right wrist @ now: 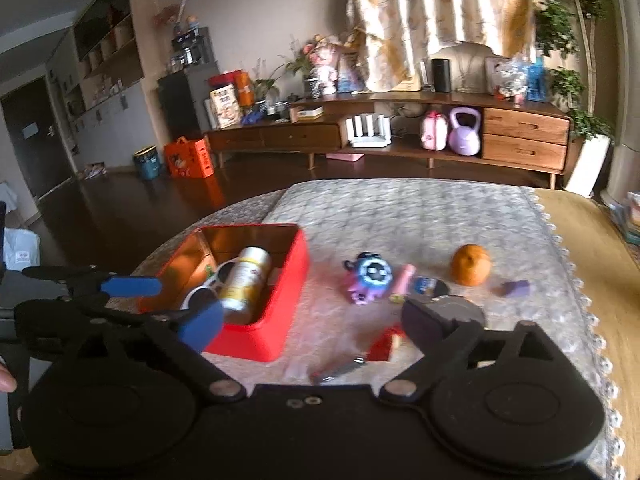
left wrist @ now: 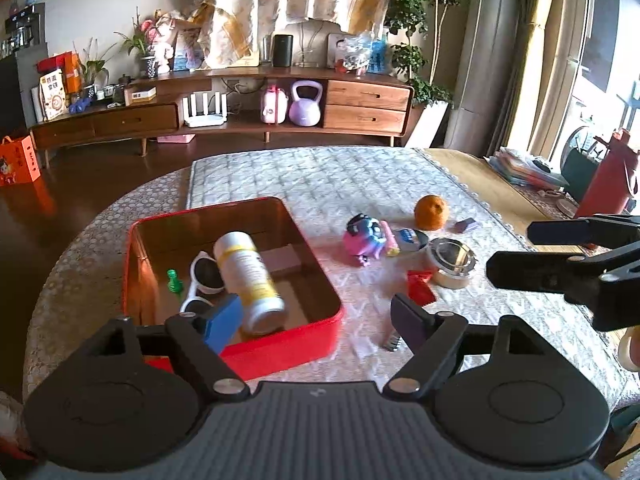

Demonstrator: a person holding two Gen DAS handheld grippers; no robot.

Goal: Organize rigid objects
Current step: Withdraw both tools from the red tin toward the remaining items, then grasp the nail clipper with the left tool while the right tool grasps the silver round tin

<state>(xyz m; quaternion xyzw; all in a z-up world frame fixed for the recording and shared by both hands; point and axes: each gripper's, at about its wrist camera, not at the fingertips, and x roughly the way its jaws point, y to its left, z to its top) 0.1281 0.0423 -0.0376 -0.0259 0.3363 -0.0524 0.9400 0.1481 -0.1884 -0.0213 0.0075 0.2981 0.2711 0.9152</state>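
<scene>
Nearest, the left gripper [left wrist: 310,322] hangs with jaws spread and empty over the red tin's [left wrist: 280,350] near wall; the right gripper [right wrist: 310,322] is spread wide too, holding nothing. The tin already holds a bottle [left wrist: 250,280], sunglasses [left wrist: 202,280] and a green peg [left wrist: 173,280]. Still out on the quilted cloth [left wrist: 320,176]: a toy [left wrist: 366,240], an orange [left wrist: 430,212], a metal tin [left wrist: 452,262], a red packet [left wrist: 420,286]. I'd judge it under half done. Behind stands a wooden sideboard [left wrist: 368,106].

Both wrist cameras look down-forward, close over the table [left wrist: 360,184], sharing the red tin [left wrist: 236,344].
</scene>
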